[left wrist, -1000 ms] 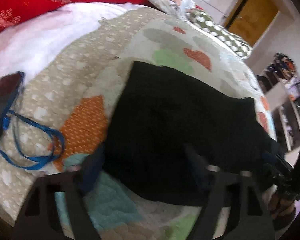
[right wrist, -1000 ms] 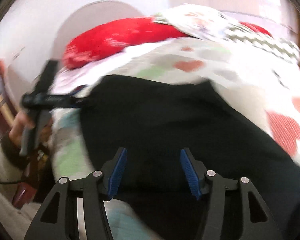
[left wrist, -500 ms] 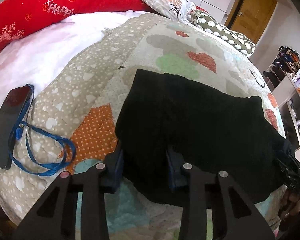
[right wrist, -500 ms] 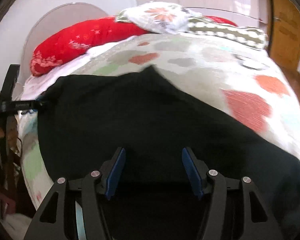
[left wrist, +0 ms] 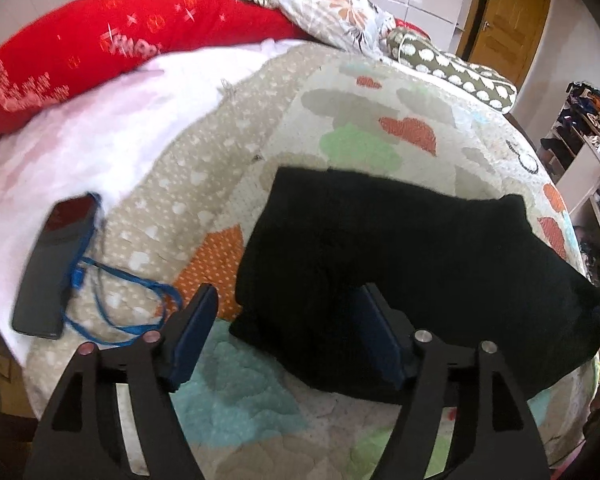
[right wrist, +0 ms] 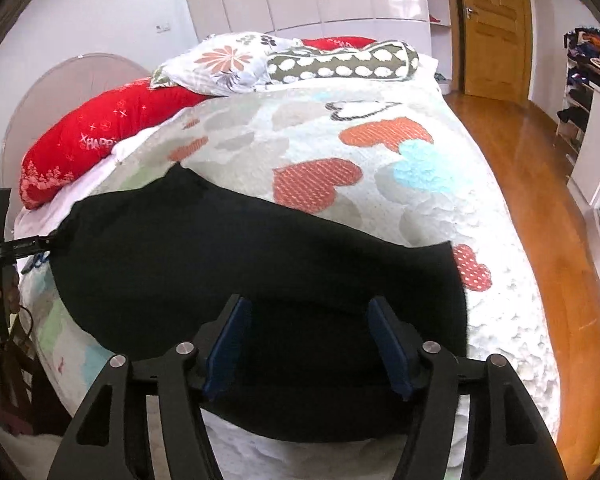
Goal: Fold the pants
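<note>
- Since a second ago left gripper (left wrist: 288, 336) has let go; jaws opening, straddling the near-left corner of the pants (left wrist: 400, 248).
- Right gripper (right wrist: 308, 340) opening above the pants' near edge, unclamped.
- Pants lie folded on quilt (right wrist: 380, 168), long axis left-right; left gripper nearer the corner.

Item count, positions given relative to the claws:

- Black pants (left wrist: 400, 264): one, folded, beneath and ahead of both claws.
- Claws: two, left gripper (left wrist: 288, 336) and right gripper (right wrist: 310, 344).
- Pillows: three, far ahead of the claws: one red pillow (left wrist: 112, 48), one floral pillow (right wrist: 224, 62), one polka-dot pillow (right wrist: 340, 62).
- Phone (left wrist: 52, 268): one, left of the left claw.
- Blue cord (left wrist: 128, 300): one, beside the phone.
- Patterned quilt (right wrist: 380, 152): one.
- Wooden door (right wrist: 492, 24): one.
</note>
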